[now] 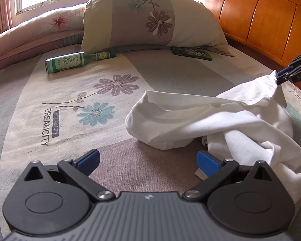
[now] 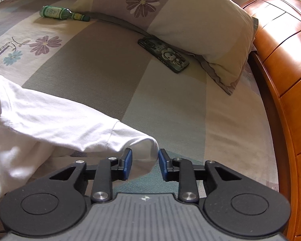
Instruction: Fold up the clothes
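A crumpled white shirt [image 1: 220,116] lies on the floral bedsheet [image 1: 80,104], right of centre in the left wrist view. My left gripper [image 1: 148,156] is low over the sheet just in front of the shirt. It is open wide with nothing between its blue pads, and the right pad is beside a fold of the cloth. My right gripper [image 2: 144,158] is shut on the shirt's sleeve end [image 2: 144,146]. In the left wrist view, the right gripper [image 1: 281,78] holds that end lifted at the far right. The rest of the shirt [image 2: 40,116] trails off to the left.
A green glass bottle [image 1: 70,62] lies on its side near a large floral pillow [image 1: 150,18]. A phone in a dark case [image 2: 164,54] rests by the pillow's edge. The wooden headboard [image 2: 287,70] runs along the right. A folded quilt [image 1: 40,30] sits under the window.
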Demonstrator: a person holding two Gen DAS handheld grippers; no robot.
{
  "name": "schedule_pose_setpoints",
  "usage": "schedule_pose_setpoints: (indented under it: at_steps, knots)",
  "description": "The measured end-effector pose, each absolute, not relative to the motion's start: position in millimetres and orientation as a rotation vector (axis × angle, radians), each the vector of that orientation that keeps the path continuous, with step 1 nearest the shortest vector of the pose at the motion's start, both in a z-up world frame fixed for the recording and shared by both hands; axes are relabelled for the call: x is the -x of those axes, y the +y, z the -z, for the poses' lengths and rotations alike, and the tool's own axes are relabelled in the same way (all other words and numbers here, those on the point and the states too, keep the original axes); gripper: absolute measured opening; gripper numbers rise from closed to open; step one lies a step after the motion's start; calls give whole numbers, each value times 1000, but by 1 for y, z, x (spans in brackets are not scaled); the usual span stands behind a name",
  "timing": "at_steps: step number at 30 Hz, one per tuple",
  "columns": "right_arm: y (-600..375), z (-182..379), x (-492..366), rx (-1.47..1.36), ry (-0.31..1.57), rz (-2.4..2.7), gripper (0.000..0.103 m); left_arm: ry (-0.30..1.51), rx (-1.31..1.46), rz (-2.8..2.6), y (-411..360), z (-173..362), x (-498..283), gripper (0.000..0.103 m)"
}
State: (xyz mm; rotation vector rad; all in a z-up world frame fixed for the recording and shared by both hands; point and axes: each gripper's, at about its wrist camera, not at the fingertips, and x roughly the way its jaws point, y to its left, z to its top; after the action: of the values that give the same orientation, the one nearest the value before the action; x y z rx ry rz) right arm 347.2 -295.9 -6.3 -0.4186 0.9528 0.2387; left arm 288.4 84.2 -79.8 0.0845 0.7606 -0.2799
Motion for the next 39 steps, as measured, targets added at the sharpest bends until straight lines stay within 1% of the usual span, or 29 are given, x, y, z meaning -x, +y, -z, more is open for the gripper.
schedule_pose_setpoints:
  at_steps: [2, 4, 9, 15, 20, 22, 27, 32, 33, 35, 37, 39]
  knots:
    - [-286, -5, -334, 396, 939, -304, 39, 768, -99, 277, 86, 81, -294, 102]
    - [-272, -13, -323, 374, 928, -381, 45, 772, -115, 276, 86, 83, -299, 102]
    - [-210, -18, -307, 317, 908, -632, 50, 793, -119, 276, 84, 87, -314, 102]
    - [-142, 0, -304, 353, 907, -800, 50, 789, -119, 262, 83, 83, -334, 102]
    - [-141, 21, -316, 447, 895, -665, 50, 765, -121, 275, 79, 75, -345, 102]
    - [-160, 25, -326, 452, 892, -579, 50, 757, -112, 300, 76, 73, -346, 102]
    - [-209, 34, -346, 335, 946, -458, 50, 752, -68, 365, 69, 76, -345, 102]
    - [-217, 17, -329, 285, 895, -498, 51, 734, -15, 404, 71, 80, -342, 102]
    - [-217, 12, -325, 279, 880, -507, 51, 732, 6, 411, 73, 80, -343, 100]
    - [-218, 2, -317, 264, 852, -526, 51, 729, 78, 426, 78, 79, -347, 100]
    - [-220, -4, -312, 245, 840, -541, 51, 738, 175, 454, 82, 81, -354, 96]
    - [-221, -9, -307, 234, 834, -555, 52, 750, 253, 481, 83, 84, -361, 95]
